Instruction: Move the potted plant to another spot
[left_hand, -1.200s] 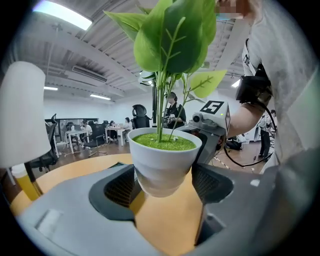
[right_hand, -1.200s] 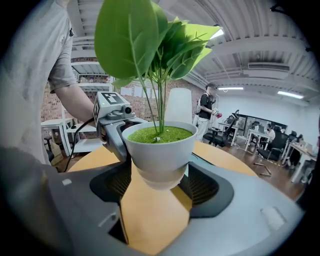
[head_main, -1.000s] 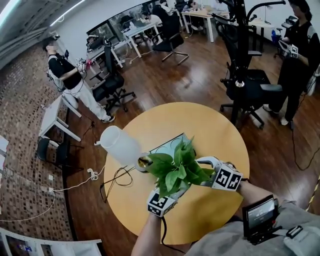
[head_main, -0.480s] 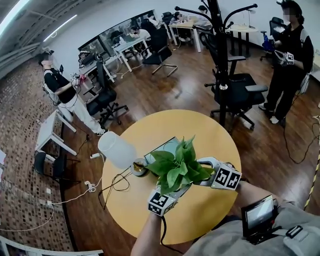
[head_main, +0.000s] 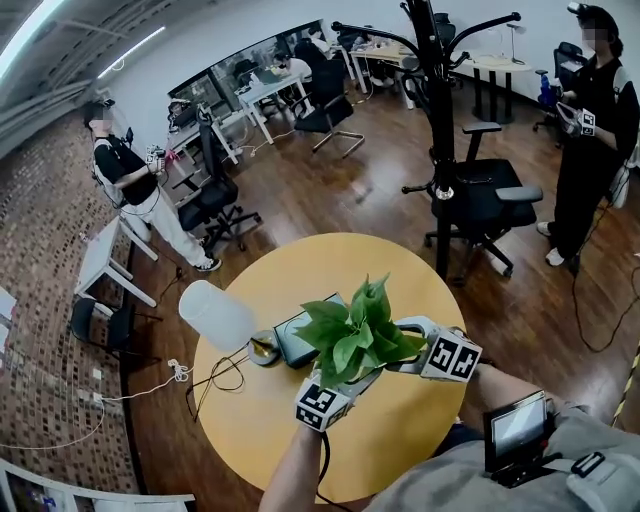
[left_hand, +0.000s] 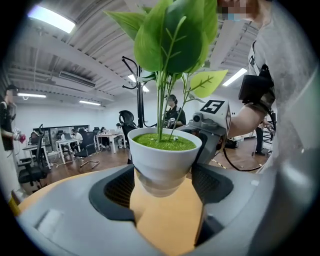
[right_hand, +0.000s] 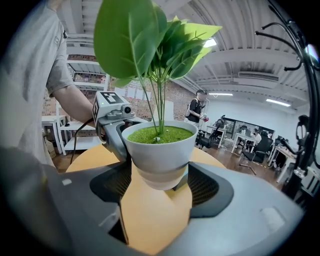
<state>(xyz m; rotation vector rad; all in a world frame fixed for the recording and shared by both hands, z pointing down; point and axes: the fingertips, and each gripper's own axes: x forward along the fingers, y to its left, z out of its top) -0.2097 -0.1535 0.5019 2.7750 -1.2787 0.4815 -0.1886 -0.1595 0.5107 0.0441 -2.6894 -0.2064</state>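
Jaws of the left gripper (left_hand: 162, 186) and right gripper (right_hand: 159, 184) clamp the white pot of the potted plant (left_hand: 165, 152) from opposite sides, low on its wall. It hangs just clear of the round yellow table (head_main: 400, 265), over its middle, beside a dark tablet (head_main: 292, 340).

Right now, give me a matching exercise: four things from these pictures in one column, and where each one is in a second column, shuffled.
Things
1. white pot with a green leafy plant
2. white rounded lamp shade
3. dark flat rectangular tablet
4. black metal coat stand

Places
A. on the floor beyond the round yellow table
B. lying flat on the table
C. clamped between the left hand-held gripper and right hand-held gripper
D. at the table's edge, left in the head view

Pairs: 1-C, 2-D, 3-B, 4-A
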